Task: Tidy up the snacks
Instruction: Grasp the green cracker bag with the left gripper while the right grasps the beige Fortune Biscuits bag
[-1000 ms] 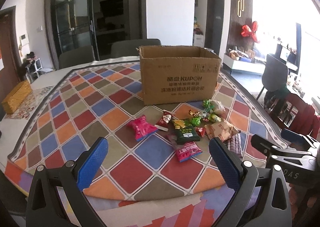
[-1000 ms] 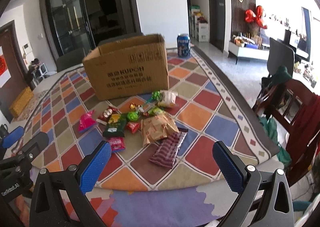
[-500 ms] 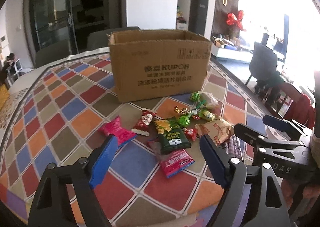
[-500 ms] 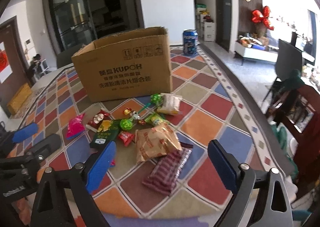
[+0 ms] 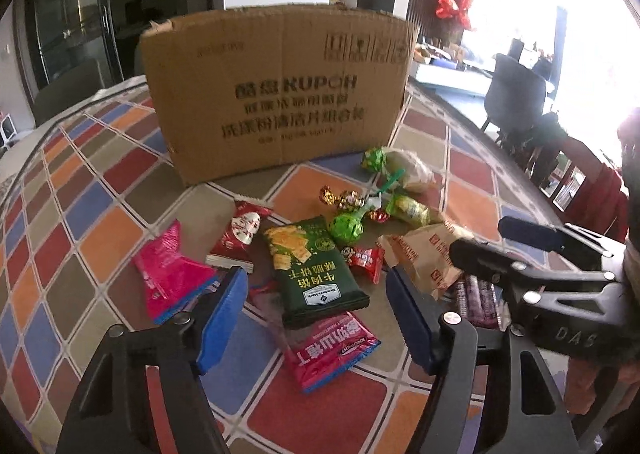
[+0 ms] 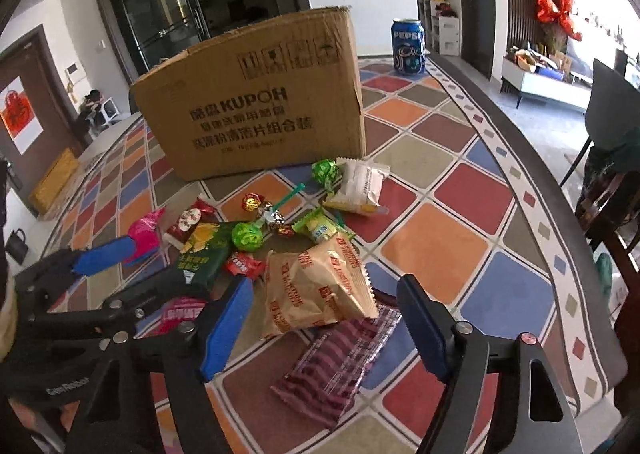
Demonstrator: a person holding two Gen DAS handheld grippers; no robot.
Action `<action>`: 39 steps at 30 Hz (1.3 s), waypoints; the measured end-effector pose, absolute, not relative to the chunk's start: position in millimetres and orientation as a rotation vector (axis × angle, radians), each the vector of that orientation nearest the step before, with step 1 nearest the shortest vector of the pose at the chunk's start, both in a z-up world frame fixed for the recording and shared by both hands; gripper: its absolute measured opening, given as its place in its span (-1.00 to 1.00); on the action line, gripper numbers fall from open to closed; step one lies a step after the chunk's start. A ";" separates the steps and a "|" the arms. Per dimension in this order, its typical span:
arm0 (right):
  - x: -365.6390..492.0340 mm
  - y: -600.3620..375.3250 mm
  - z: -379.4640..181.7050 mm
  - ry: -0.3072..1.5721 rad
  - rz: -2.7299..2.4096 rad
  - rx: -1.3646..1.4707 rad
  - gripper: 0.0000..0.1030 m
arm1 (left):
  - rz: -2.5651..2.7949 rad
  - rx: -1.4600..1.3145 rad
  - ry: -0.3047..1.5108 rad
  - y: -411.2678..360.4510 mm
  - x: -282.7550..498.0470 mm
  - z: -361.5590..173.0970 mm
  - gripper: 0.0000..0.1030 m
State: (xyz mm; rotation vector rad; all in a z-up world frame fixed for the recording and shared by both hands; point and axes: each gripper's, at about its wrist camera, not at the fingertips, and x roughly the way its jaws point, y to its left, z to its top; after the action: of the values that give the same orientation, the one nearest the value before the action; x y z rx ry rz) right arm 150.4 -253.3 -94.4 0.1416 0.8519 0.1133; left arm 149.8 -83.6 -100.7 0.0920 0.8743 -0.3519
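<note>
Both grippers hang tilted down over the heap of snacks, and both are narrowing their jaws, though neither pad touches a packet yet. The left gripper (image 5: 312,314) has its blue pads still apart around the lower end of the dark green cracker bag (image 5: 316,266); the red packet (image 5: 332,350) lies just below, between the fingers and under them. Nothing is pinched that I can see. The right gripper (image 6: 324,326) stands with its jaws parted around the tan snack bag (image 6: 316,290), which overlaps the purple striped packet (image 6: 340,366); the pads flank them without pressing.

The snacks lie scattered on the checkered tablecloth (image 6: 436,246), right in front of the cardboard box (image 5: 276,94), which stands upright with its printed side facing us. To the left lies a pink packet (image 5: 172,274), beside it a red-and-white packet (image 5: 240,234). Between the green bag and the box sit a green lollipop (image 5: 346,228), a few gold and red foil candies (image 5: 344,198), and a yellow-green wrapped sweet (image 5: 408,210). A small red candy packet (image 5: 366,260) touches the green bag's right edge. Nearer the box rest a second green lollipop (image 6: 325,171) and a white packet (image 6: 360,186). A Pepsi can (image 6: 409,47) stands behind the box's right corner, well apart from the heap.
</note>
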 end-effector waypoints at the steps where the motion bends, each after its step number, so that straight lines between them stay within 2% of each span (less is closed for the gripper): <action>1: 152.2 -254.9 -95.9 0.855 0.115 0.147 0.45 | -0.352 0.095 0.878 -84.9 150.5 -102.8 0.34; 9: 159.2 -263.0 -104.9 0.879 0.148 0.207 0.43 | -0.354 0.127 0.901 -93.9 154.7 -116.0 0.31; 13: 162.0 -260.0 -109.9 0.894 0.169 0.204 0.42 | -0.347 0.124 0.923 -93.3 159.8 -121.8 0.17; 22: 171.8 -254.6 -116.3 0.916 0.183 0.197 0.33 | -0.338 0.102 0.941 -93.2 170.3 -126.6 0.09; 26: 173.7 -252.8 -116.4 0.918 0.190 0.196 0.24 | -0.338 0.089 0.945 -92.5 173.3 -128.4 0.04; 30: 174.7 -248.2 -117.2 0.926 0.212 0.190 -0.04 | -0.332 0.077 0.936 -89.9 173.6 -127.7 -0.09; 32: 174.3 -247.2 -116.7 0.924 0.217 0.202 -0.22 | -0.335 0.053 0.934 -85.2 172.8 -126.9 -0.09; 39: 167.3 -242.7 -111.8 0.911 0.217 0.208 -0.29 | -0.339 0.029 0.910 -80.9 166.0 -119.4 -0.10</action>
State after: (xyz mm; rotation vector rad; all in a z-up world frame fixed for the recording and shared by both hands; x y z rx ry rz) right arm 167.3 -242.7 -111.8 0.2076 0.9112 0.2171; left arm 166.0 -80.9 -119.4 0.0293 0.9104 -0.3389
